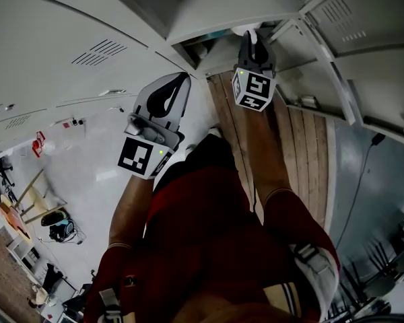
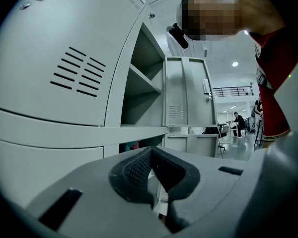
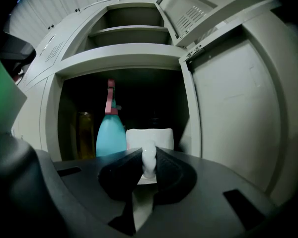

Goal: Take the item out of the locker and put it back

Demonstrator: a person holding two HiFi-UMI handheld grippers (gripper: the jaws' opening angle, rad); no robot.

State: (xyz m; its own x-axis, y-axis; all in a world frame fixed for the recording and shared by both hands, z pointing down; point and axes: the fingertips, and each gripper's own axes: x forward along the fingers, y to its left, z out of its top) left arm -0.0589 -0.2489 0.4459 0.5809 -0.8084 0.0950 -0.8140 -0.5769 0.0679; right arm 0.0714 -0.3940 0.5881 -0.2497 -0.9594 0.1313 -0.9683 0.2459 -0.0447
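A glossy white mug (image 3: 149, 139) with a rounded handle hangs before the dark open compartment of a grey sheet-metal locker (image 3: 124, 58). Inside, to its left, stands a smooth blue spray bottle (image 3: 111, 133). Wooden planks (image 1: 303, 147) run beneath. The right gripper (image 3: 149, 165), nearly level, pinches the mug's handle. The left gripper (image 2: 151, 177) is closed and empty

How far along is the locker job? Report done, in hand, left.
Done: locker door is open. In hand: right gripper clamps the white mug by its handle at the compartment mouth, near the blue spray bottle. Left: likely setting it inside and releasing; left gripper idle, shut.
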